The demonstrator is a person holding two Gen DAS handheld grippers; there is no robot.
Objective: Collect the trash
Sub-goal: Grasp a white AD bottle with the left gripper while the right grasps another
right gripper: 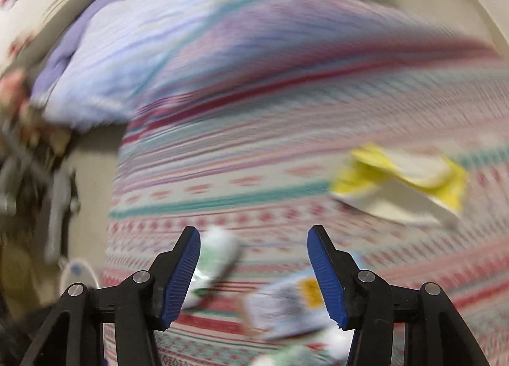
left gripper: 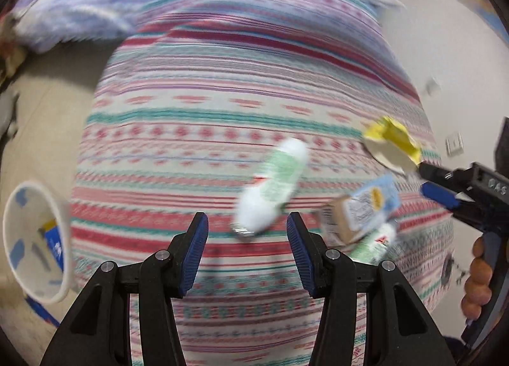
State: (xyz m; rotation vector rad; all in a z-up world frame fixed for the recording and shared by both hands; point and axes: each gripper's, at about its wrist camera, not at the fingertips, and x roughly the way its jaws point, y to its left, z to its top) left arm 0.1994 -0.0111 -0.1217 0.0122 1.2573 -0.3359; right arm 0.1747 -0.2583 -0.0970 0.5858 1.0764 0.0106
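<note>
Trash lies on a striped bedspread. A white-and-green crumpled bottle lies just ahead of my open, empty left gripper. A light-blue carton lies to its right, over a second green-white bottle. A yellow-and-white wrapper lies farther right. My right gripper is open and empty; its fingers show beside the wrapper in the left wrist view. In the blurred right wrist view, the bottle, the carton and the wrapper lie ahead.
A white bin with some trash inside stands on the floor left of the bed. A pale blue quilt is piled at the far end of the bed. A wall runs along the right side.
</note>
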